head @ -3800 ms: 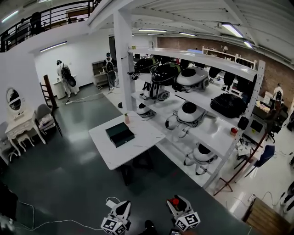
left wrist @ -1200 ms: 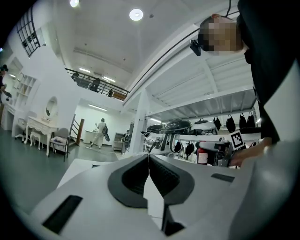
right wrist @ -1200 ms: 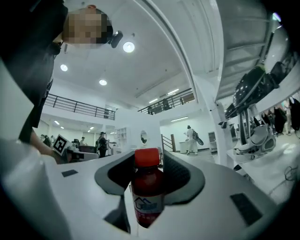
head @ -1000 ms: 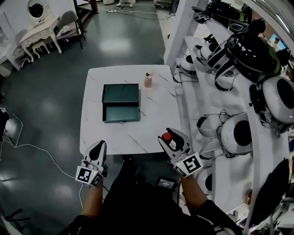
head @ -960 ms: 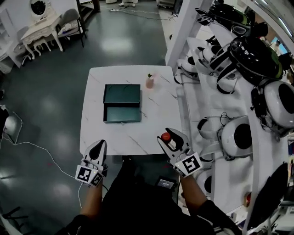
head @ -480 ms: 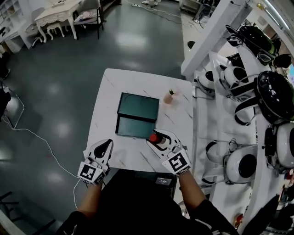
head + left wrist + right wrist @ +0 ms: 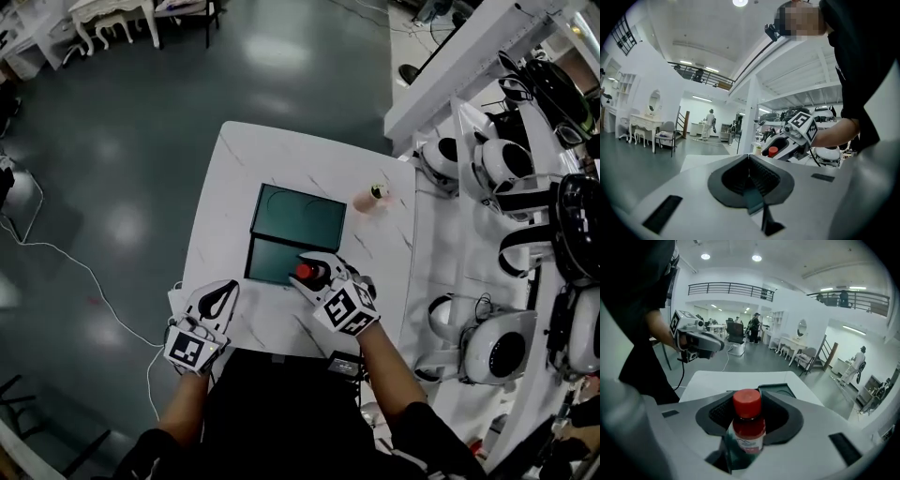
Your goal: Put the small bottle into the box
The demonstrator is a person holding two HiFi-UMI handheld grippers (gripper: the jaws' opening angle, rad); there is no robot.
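Shows a small bottle (image 7: 748, 423) with a red cap, a dark red neck and a label, gripped upright low on its body by the right gripper (image 7: 313, 269), with jaws closing and pads against its sides. Places that bottle, in the head view, just below the middle of the frame, red cap up, over the lower right corner of an open dark green box (image 7: 300, 217); cannot tell whether touching the box or held just above it. Sets the box, in two joined halves, one above the other in the frame, on a white marble-patterned table (image 7: 234, 169). Finds a small pink container (image 7: 372, 198) with a green top standing to the right of the box, near the table's right edge. Puts the left gripper (image 7: 223, 292) in the lower left of the frame at the table's near edge, well apart from the box, with jaws pressed together and nothing between them. Fills the right side of the frame with white shelving (image 7: 441, 84) carrying white and black rounded helmet-like shells, and the left side with dark glossy floor (image 7: 112, 187) and a thin pale cable (image 7: 58, 251).
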